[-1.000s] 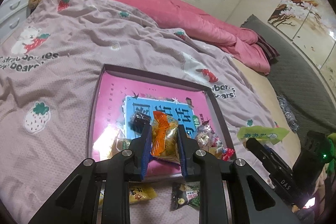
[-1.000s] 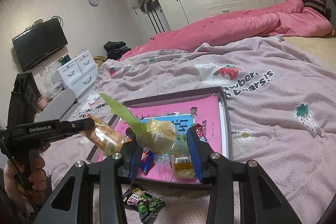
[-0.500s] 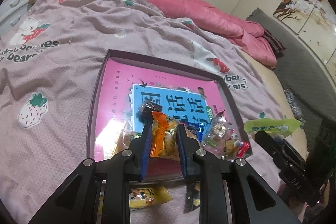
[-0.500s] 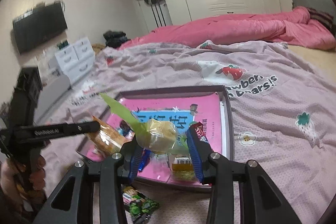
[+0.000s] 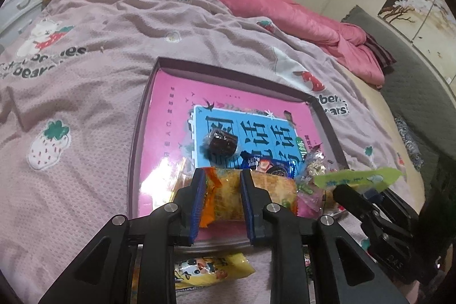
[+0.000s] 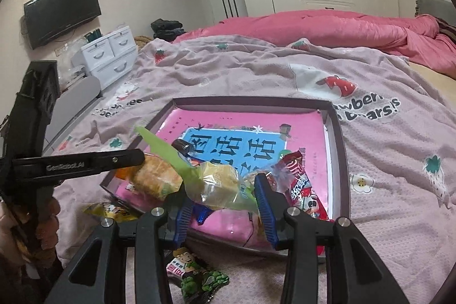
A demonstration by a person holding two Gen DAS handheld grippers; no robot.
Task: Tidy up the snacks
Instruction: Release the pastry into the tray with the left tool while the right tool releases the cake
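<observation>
Two grippers each hold a snack over the near end of a flat box (image 5: pixel 144 116) that lies on a bed with a pink strawberry blanket (image 5: pixel 85 93). The left gripper (image 5: pixel 222 184) is squeezed tight on an orange pack with a yellow cake (image 5: pixel 225 195) inside. That pack hangs low over the near edge of the box. The right gripper (image 6: pixel 221 191) pinches a clear pack with a green end and a pale cake (image 6: pixel 218 181) in it. This pack is also over the near part of the box, just beside the orange one.

Inside the box, on its pink and blue floor, sits a dark round cake (image 5: pixel 221 143) in clear wrap. A blue pack (image 5: pixel 269 165) and a red pack (image 6: pixel 299 178) lie close to it with some small sweets.

On the blanket, just outside the near edge of the box, lie a yellow pack (image 5: pixel 211 272) and a green pack (image 6: pixel 196 274).
</observation>
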